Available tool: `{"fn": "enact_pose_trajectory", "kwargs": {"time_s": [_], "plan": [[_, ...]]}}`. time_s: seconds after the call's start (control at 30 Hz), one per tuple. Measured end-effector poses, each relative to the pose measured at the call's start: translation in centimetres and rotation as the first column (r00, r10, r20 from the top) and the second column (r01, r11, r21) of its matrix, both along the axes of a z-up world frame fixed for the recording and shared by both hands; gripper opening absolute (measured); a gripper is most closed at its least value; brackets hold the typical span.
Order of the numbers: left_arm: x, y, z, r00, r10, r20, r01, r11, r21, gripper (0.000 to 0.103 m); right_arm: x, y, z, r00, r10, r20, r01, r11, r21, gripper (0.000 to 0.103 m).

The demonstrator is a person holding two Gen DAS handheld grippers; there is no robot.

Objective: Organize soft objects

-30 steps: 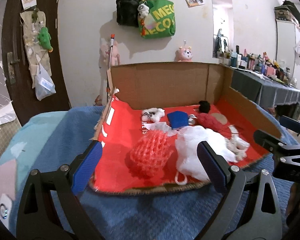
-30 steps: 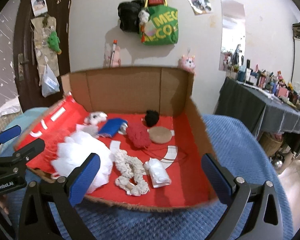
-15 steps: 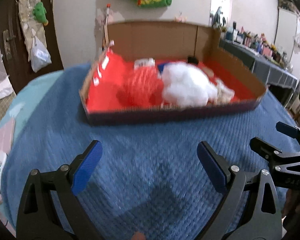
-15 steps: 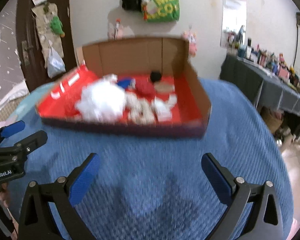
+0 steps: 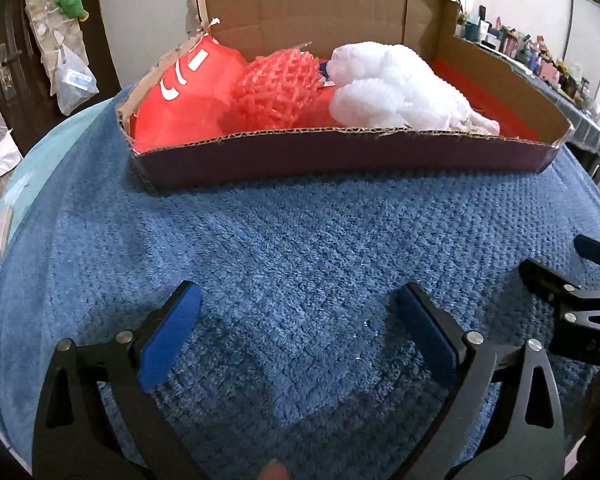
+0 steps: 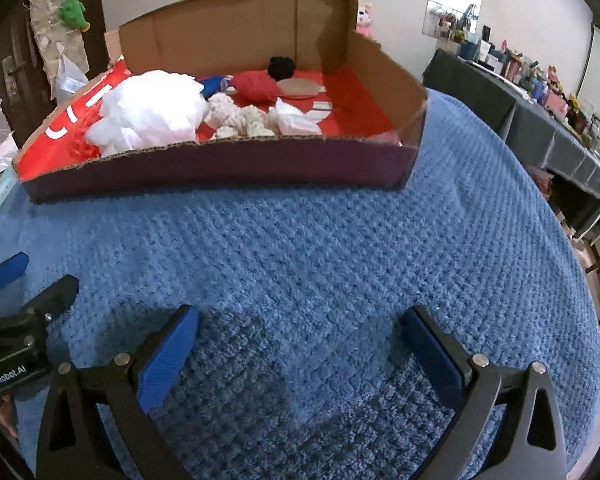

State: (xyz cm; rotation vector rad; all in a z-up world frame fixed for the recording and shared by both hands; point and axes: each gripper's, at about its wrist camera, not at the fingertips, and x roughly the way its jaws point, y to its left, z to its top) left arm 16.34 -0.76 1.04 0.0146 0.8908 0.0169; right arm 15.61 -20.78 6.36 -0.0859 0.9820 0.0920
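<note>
The cardboard box [image 6: 204, 168] fills the upper half of the frame on the blue blanket [image 6: 320, 248], with every soft thing in sight inside it, which would fit sorting finished or a pause between picks, so I'd name no next move. Inside, from largest: white foam netting [image 6: 148, 116] at left, pink foam net [image 5: 278, 86], knotted rope [image 6: 236, 118], red pouch [image 6: 256, 84]. Low in frame, left gripper [image 5: 296, 344] and right gripper [image 6: 298, 348] stand spread wide, holding nothing.
</note>
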Motion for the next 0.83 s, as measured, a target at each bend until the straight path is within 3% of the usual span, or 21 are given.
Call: {"fn": "enact_pose_trajectory", "kwargs": {"time_s": [0.83], "plan": [[0.66,0.61,-0.45,1.000,0.000,-0.008,0.000,1.000,-0.012,0.103,0.56,0.36,-0.15,1.000,-0.011,-0.014,0.011,1.000,-0.011,0.103]]}}
